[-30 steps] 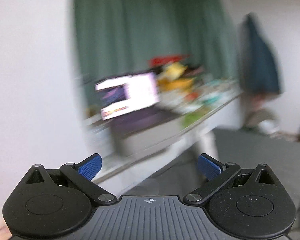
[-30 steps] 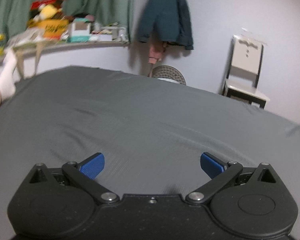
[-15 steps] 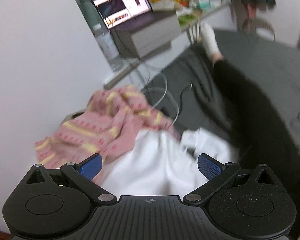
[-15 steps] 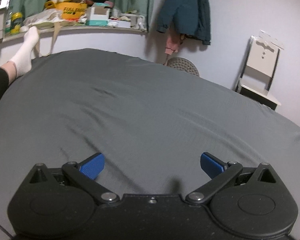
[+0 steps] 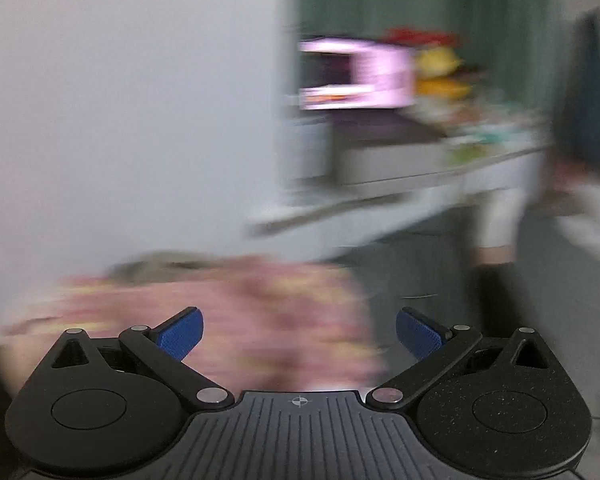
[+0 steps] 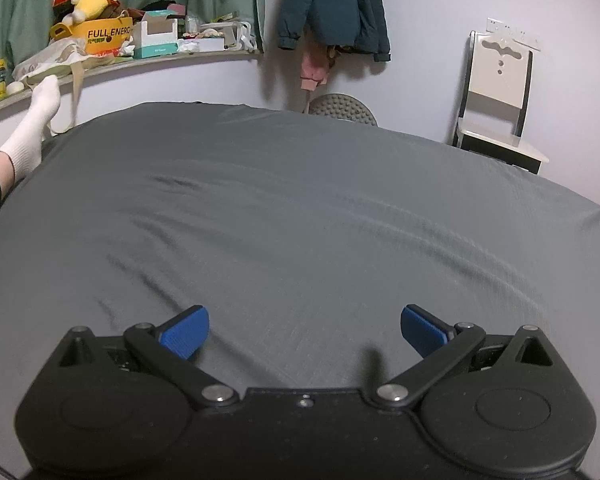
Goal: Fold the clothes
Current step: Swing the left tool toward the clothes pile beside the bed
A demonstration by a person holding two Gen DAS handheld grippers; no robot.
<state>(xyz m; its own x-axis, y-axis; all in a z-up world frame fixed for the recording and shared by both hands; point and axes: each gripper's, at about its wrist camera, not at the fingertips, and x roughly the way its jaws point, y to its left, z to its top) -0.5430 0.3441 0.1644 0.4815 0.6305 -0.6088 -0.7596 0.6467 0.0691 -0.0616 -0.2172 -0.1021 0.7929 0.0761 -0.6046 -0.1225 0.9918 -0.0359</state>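
Note:
The left wrist view is motion-blurred. A pink and yellow patterned garment (image 5: pixel 228 320) lies in a heap just beyond my left gripper (image 5: pixel 299 338), which is open and empty. My right gripper (image 6: pixel 305 330) is open and empty, held low over the grey bed sheet (image 6: pixel 300 220). No garment shows in the right wrist view.
A person's leg in a white sock (image 6: pixel 36 116) rests on the bed's far left. A cluttered shelf (image 6: pixel 140 56) with boxes and a lit laptop screen (image 5: pixel 356 76) runs along the wall. A teal jacket (image 6: pixel 332 4) hangs on the wall. A white chair (image 6: pixel 500 96) stands at the right.
The left gripper swung up and left from looking down at the pink and white clothes; the view is now blurred and more level. The right gripper tilted slightly over the sheet.

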